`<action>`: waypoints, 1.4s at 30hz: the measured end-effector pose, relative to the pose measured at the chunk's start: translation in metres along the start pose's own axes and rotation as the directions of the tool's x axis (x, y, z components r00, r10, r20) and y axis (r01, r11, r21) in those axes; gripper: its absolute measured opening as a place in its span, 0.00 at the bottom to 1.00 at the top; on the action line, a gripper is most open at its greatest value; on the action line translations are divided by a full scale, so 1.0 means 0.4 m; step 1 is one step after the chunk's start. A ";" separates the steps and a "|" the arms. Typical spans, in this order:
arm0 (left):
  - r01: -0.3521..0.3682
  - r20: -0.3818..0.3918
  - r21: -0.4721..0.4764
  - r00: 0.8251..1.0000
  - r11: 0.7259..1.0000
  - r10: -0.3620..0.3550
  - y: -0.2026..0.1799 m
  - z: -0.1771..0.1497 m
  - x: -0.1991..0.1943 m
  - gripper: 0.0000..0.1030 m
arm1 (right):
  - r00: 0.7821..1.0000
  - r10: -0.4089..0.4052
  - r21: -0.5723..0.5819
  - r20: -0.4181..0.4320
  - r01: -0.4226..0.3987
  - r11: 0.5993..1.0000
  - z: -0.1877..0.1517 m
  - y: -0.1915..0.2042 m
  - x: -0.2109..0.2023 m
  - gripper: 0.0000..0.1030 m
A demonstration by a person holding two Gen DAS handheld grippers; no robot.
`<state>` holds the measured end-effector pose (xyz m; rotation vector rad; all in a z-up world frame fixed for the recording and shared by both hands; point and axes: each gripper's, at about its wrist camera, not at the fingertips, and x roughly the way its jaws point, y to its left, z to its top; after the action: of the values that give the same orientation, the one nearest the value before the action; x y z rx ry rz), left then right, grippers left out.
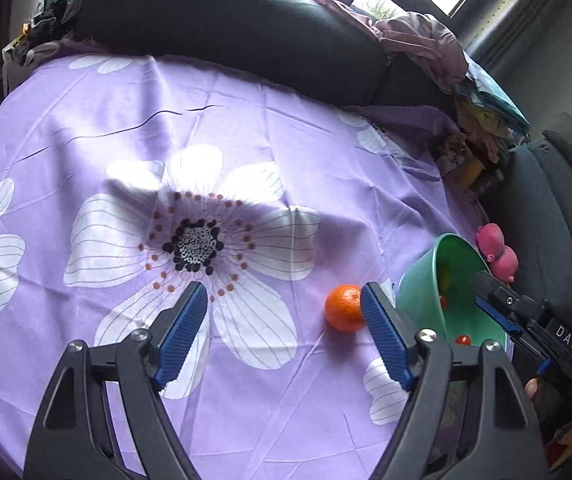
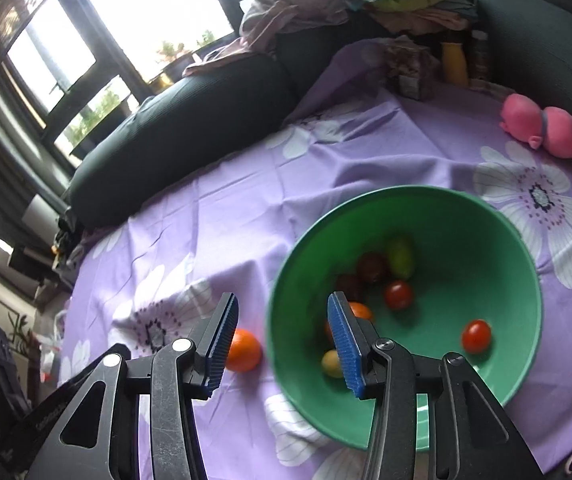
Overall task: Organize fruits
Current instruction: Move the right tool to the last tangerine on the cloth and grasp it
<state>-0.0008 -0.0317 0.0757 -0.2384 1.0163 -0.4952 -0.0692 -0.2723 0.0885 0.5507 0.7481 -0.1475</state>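
Closing on the small round orange tangerine (image 1: 343,307) is the step I'd judge next: shift the left gripper (image 1: 284,314) right so fruit sits centred betw. the pads, then squeeze gently. Left jaws stand wide, empty; fruit lies just outside, touching or nearly touching the right pad's tip. Right gripper (image 2: 283,326) is partly open, holding nothing, w/ one finger over the green plastic bowl (image 2: 526,280), near right, w/ small tomatoes inside, on the purple flowered cloth (image 1: 86,120).

Lilac tablecloth (image 1: 286,128) printed with white, dark-centred flowers. Green bowl (image 2: 486,216) beyond the right gripper (image 2: 282,344) holds red, yellow and green tomatoes (image 2: 398,294). Orange mandarin (image 1: 342,307). Pink toy (image 2: 542,126).
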 end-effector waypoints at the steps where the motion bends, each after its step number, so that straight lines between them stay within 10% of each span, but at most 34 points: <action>1: 0.008 -0.008 -0.006 1.000 1.000 -0.008 0.013 -0.001 0.005 0.77 | 0.999 0.024 -0.010 -0.022 -0.024 1.000 -0.002 0.020 0.018 0.46; 9: 0.066 -0.086 0.036 0.994 0.997 -0.063 -0.010 -0.019 0.086 0.77 | 0.976 0.132 0.032 -0.171 -0.128 0.991 -0.023 0.094 0.131 0.46; 27: 0.124 -0.129 0.061 0.985 0.990 -0.115 -0.039 -0.047 0.190 0.68 | 0.965 -0.163 -0.073 -0.204 0.151 0.986 -0.053 0.142 0.220 0.45; 42: 0.187 -0.162 0.062 0.971 0.980 -0.175 -0.076 -0.061 0.213 0.54 | 0.960 -0.109 0.057 -0.257 0.128 0.990 -0.051 0.075 0.226 0.45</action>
<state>0.0064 -0.0997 0.0116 -0.2275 1.1307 -0.7263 -0.0061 -0.2304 0.0274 0.6009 1.0288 -0.2191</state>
